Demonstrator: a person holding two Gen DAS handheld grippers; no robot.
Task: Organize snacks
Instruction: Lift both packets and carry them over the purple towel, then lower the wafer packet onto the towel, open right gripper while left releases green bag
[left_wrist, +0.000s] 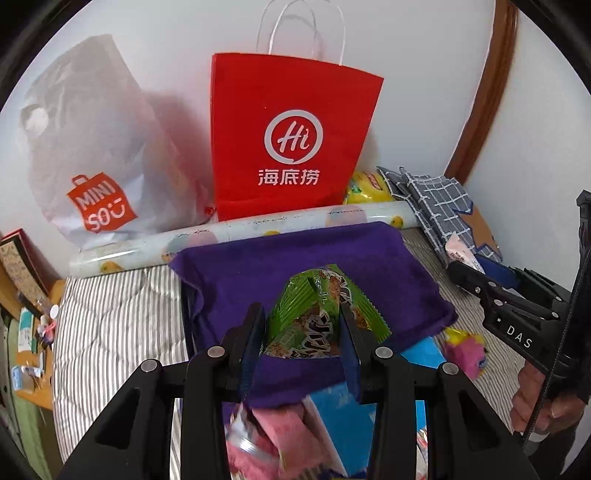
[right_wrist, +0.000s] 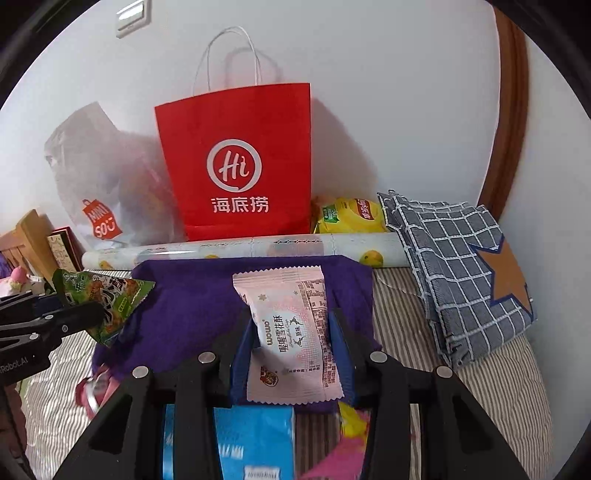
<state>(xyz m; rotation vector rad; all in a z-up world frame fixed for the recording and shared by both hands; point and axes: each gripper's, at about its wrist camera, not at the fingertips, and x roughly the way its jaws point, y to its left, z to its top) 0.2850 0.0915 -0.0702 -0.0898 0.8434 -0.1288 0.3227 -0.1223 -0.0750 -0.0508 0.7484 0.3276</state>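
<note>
Your left gripper (left_wrist: 303, 332) is clamped on the green snack packet (left_wrist: 325, 314), held above the purple cloth (left_wrist: 295, 251); your right gripper (right_wrist: 291, 343) is clamped on the pink packet (right_wrist: 291, 332), also over that cloth. Lower each flat and side by side — don't squeeze harder, the contents likely crumble. Readable, left to right: "MINISO" on the white bag (left_wrist: 99, 147), "Hi" with 海底捞 on the red bag (left_wrist: 291, 140), "DAS" on the right gripper.
</note>
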